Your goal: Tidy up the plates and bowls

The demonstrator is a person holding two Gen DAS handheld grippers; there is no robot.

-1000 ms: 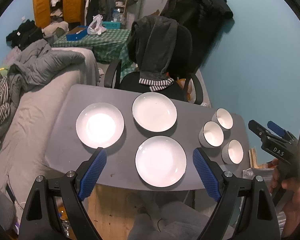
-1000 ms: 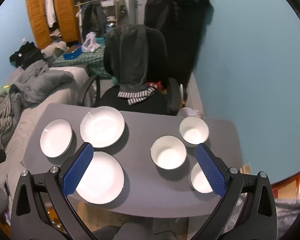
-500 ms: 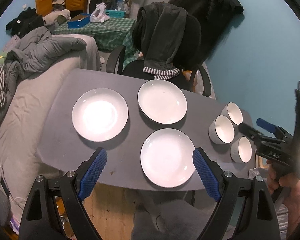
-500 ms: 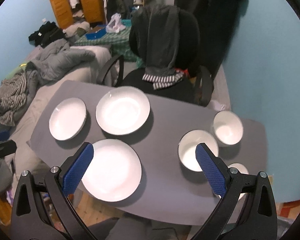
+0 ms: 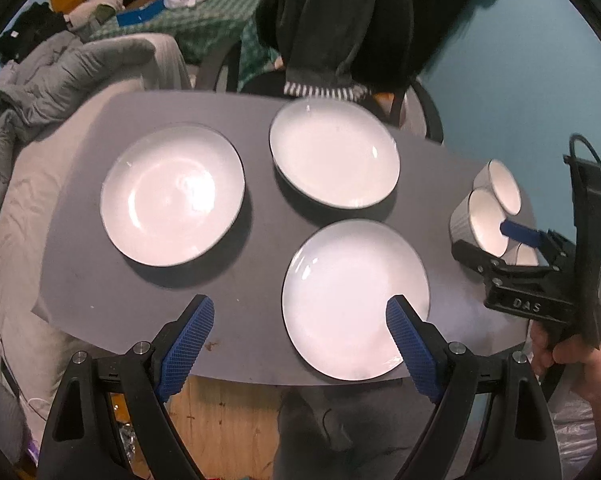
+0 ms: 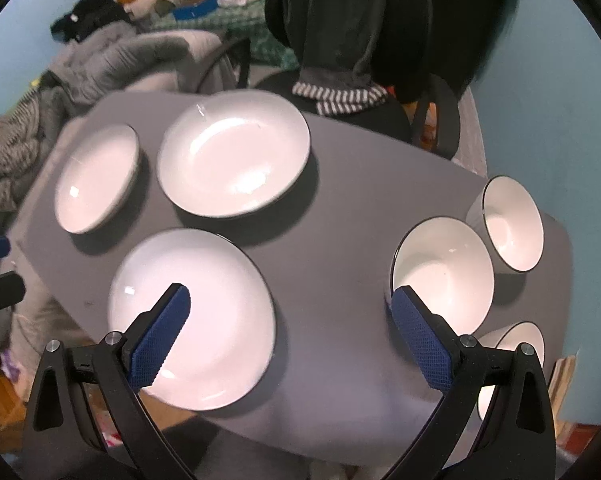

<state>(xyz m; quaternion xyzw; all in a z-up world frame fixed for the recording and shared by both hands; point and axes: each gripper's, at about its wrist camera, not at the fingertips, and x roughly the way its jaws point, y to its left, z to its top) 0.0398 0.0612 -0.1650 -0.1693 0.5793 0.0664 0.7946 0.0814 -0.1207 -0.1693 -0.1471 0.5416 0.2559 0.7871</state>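
Observation:
Three white plates lie apart on a grey table point(image 5: 260, 248): a left plate point(image 5: 172, 196), a far plate point(image 5: 334, 158) and a near plate point(image 5: 354, 300). Three white bowls stand at the right end: the far bowl point(image 6: 512, 224), the middle bowl point(image 6: 444, 274) and the near bowl point(image 6: 512, 356). My left gripper point(image 5: 300, 336) is open and empty above the near table edge, by the near plate. My right gripper point(image 6: 288, 320) is open and empty above the table between the near plate point(image 6: 192, 316) and the middle bowl; it also shows in the left wrist view point(image 5: 516, 256).
A black office chair point(image 5: 340, 32) draped with dark clothes stands right behind the table. A bed with grey bedding point(image 5: 60, 76) lies to the left. A blue wall point(image 5: 520, 80) runs along the right. Wooden floor point(image 5: 220, 420) shows below the table's near edge.
Both grippers have moved forward and down toward the table, so plates and bowls look larger. The right gripper now hangs over the table by the bowls. Both stayed open.

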